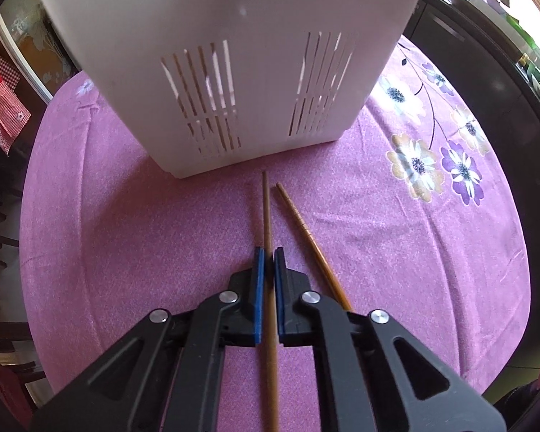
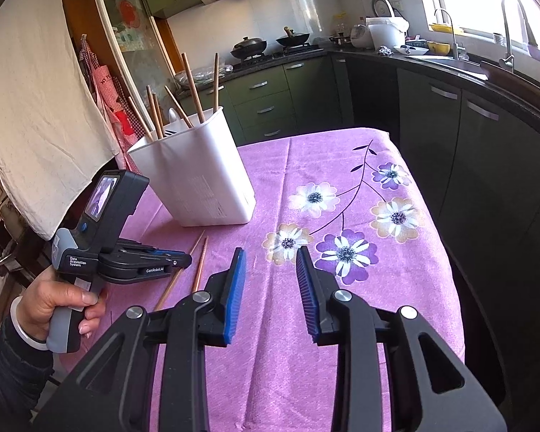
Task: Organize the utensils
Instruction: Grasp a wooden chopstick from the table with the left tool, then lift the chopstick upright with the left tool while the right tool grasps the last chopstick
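Left tongs clamp one chopstick on the desk near the white holder; right tongs stand apart, empty.

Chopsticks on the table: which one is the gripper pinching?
The straight chopstick, running between the left gripper pads. The other chopstick, with ridges near its tip, lies free beside it, angled away.

In the right wrist view, the left gripper carries two readable markings. Small white letters on its dark grey handle housing read "Data Acquisition System", and the black side of its body bears "GenRobot.AI" in white
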Motion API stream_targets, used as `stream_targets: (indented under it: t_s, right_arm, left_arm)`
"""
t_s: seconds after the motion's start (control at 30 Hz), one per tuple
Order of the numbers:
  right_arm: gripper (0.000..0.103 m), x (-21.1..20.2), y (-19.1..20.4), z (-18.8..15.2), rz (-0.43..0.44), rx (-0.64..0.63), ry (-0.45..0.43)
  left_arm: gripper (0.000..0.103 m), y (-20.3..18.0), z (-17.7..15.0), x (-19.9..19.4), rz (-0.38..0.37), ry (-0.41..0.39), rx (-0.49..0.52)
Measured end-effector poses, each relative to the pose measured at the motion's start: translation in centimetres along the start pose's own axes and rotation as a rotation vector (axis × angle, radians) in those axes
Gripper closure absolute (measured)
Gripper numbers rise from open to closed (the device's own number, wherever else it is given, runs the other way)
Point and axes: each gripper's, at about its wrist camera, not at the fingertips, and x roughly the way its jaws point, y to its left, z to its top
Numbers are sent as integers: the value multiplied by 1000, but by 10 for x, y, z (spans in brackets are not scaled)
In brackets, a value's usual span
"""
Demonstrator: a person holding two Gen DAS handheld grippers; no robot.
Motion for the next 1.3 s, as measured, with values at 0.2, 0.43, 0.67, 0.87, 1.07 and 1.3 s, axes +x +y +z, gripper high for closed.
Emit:
stream_targets:
  t_s: [0.2,0.43,0.67,0.87,1.07,1.3]
  right_arm:
    - [73,2,3,1,-3,-10,7]
    - [70,14,15,1,3,-41,39]
    - [69,50,31,0,9,-88,122]
    - [69,104,56,-1,26,-158,258]
    - [69,160,96,-3,18,-261,373]
    - [68,193,116,1,-30,-295,421]
  left_arm:
    - [97,16,-13,-49,-33,-114,-13]
    - [97,36,-41,-125,-32,-289,-12]
    - [98,45,-70,-172,-15,-411,-5]
    - [98,44,-94,-186,-12,-470,6]
    - [98,42,-108,-191,-2,-496,13]
    - [97,42,-116,-193,-5,-511,27]
